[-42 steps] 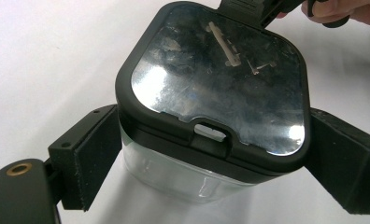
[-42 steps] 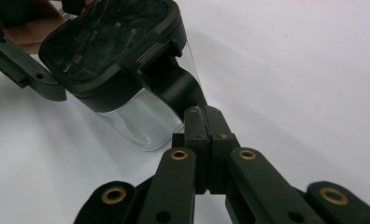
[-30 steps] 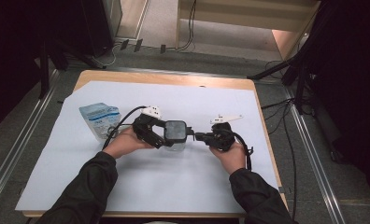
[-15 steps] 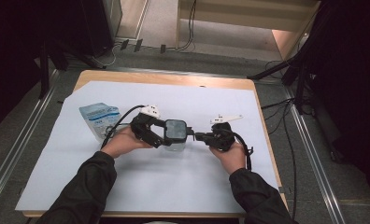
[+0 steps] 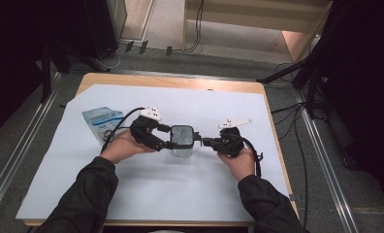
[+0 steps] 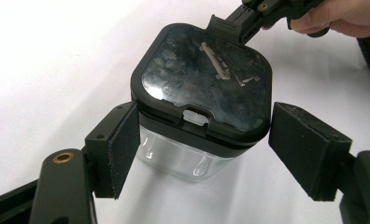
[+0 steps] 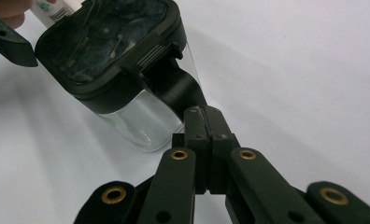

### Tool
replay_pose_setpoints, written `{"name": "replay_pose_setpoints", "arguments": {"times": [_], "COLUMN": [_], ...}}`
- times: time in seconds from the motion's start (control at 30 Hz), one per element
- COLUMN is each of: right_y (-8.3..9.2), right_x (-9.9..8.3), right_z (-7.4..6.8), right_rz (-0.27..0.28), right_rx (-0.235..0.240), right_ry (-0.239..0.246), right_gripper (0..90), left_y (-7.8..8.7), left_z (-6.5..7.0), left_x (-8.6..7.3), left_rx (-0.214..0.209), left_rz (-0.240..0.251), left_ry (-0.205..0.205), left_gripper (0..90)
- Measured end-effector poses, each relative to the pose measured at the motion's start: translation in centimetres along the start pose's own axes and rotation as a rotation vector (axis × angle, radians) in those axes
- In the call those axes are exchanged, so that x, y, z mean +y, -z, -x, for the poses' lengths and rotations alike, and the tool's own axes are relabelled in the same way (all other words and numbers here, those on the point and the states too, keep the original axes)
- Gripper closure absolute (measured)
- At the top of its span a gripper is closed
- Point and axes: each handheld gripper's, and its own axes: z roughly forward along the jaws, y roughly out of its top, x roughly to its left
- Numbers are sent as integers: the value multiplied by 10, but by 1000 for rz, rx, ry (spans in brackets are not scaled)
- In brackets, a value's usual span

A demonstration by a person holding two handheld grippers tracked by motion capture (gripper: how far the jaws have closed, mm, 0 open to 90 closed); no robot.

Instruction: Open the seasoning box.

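While the clear square container (image 5: pixel 182 145) stands upright on the white sheet (image 5: pixel 132 194) near the middle of the table (image 5: pixel 170 82), between the two hands, the right gripper (image 7: pixel 206 122) has its jaws pressed together on the black latch tab (image 7: pixel 176 88) that hangs from one edge of the dark lid (image 6: pixel 206 84). The left gripper (image 6: pixel 204 149) straddles the opposite side; its jaws have just been closing, with the container between them, but the pads (image 6: pixel 122 149) remain spread, one just beside the lid's rim and the other a little apart from it. The body looks like rigid transparent plastic or glass, smooth-walled and probably light, since nothing shows inside, so it could slide on the sheet or tip if the tab is pulled without support. The lid's thick black rim seems the safest place to hold, as it is stiffer and less slick than the clear wall below. A squeeze across two flat sides of that rim should steady it; the corners would likely let the pads slip. A blue-and-white packet (image 5: pixel 102 121) lies well apart toward the table's left.
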Motion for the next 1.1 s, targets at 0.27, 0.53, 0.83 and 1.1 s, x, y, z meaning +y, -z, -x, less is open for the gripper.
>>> {"name": "replay_pose_setpoints", "arguments": {"times": [0.27,0.53,0.83,1.1], "right_y": [0,0,0,0], "right_x": [0,0,0,0], "right_z": [0,0,0,0], "right_rz": [1,-4,-5,-4], "right_rx": [1,-1,-3,-2], "right_ry": [-1,1,0,-2], "right_gripper": [900,900,900,900], "left_y": [-15,-25,-17,-13], "left_z": [1,-1,3,4], "left_x": [-3,-6,-3,-1], "left_rx": [13,23,39,42], "left_rz": [-42,-43,-24,-17], "left_ry": [-7,-9,-23,-23], "left_gripper": [135,144,164,173]}}
